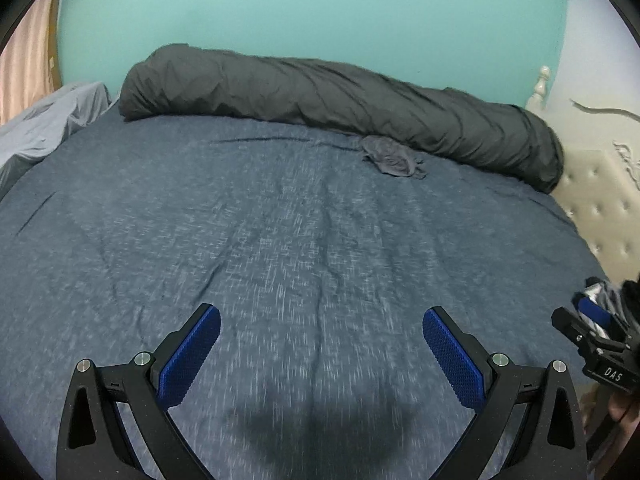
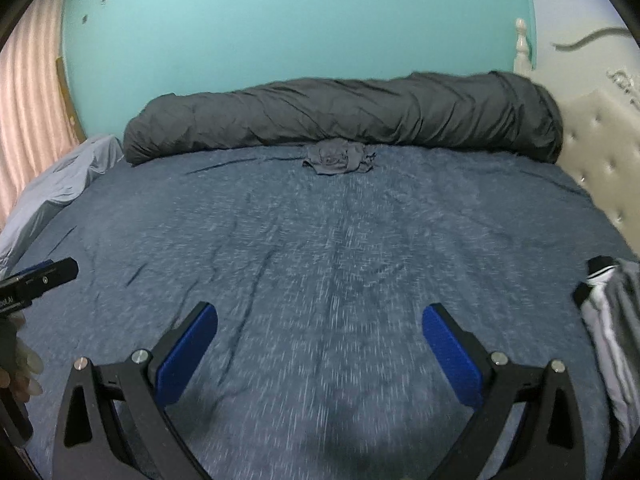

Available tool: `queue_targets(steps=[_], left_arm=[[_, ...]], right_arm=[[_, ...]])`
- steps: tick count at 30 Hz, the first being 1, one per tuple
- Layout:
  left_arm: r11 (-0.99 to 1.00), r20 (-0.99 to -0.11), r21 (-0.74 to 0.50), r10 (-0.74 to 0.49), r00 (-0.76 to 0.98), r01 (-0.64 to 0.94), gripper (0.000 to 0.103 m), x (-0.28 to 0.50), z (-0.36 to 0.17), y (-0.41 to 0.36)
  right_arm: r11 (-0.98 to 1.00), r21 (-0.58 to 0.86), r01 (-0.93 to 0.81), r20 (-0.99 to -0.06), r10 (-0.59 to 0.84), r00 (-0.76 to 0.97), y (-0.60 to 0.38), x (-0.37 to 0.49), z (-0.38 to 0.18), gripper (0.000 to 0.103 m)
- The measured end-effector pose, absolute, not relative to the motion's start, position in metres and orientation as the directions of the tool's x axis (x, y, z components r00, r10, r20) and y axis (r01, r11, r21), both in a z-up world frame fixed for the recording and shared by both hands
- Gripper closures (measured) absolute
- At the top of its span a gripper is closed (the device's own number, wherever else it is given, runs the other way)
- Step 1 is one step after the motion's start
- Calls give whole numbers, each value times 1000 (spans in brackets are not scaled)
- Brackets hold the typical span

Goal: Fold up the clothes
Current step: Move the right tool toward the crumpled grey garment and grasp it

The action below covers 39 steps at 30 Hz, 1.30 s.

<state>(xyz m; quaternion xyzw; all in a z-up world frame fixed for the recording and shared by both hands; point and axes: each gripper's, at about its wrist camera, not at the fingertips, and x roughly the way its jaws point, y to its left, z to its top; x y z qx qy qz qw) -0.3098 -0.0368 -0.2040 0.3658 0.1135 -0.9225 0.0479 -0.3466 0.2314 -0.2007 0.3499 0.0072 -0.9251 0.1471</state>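
We're hovering both grippers, left gripper (image 1: 320,344) and right gripper (image 2: 320,340), spread empty; reaching low for crumpled garment (image 2: 338,157) touching rolled duvet (image 2: 340,116)

wall (image 1: 320,8): teal | bed (image 1: 280,240): blue sheet | headboard (image 2: 600,152): tufted (cream)
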Motion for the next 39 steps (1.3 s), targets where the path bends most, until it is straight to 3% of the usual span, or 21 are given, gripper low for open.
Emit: queue_targets(steps=[16, 24, 29, 35, 39], left_arm=[[-936, -766, -224, -3, -643, 271, 0, -444, -234, -71], [-915, -792, -239, -10, -610, 325, 0, -504, -257, -97], [-914, -793, -240, -10, -609, 328, 0, -519, -271, -111], [-918, -804, -234, -2, -595, 320, 0, -530, -291, -122], [-913, -805, -255, 18, -593, 319, 0, -524, -300, -131]], right_arm=[[-961, 73, 266, -723, -235, -650, 214, -506, -236, 0], [-973, 132, 189, -747, -223, -626, 206, -619, -259, 0], [-981, 86, 172, -771, -175, -613, 193, -685, -271, 1], [-974, 3, 225, -791, -140, -595, 163, -752, -290, 7], [-969, -19, 248, -797, -135, -589, 150, -784, -305, 18]])
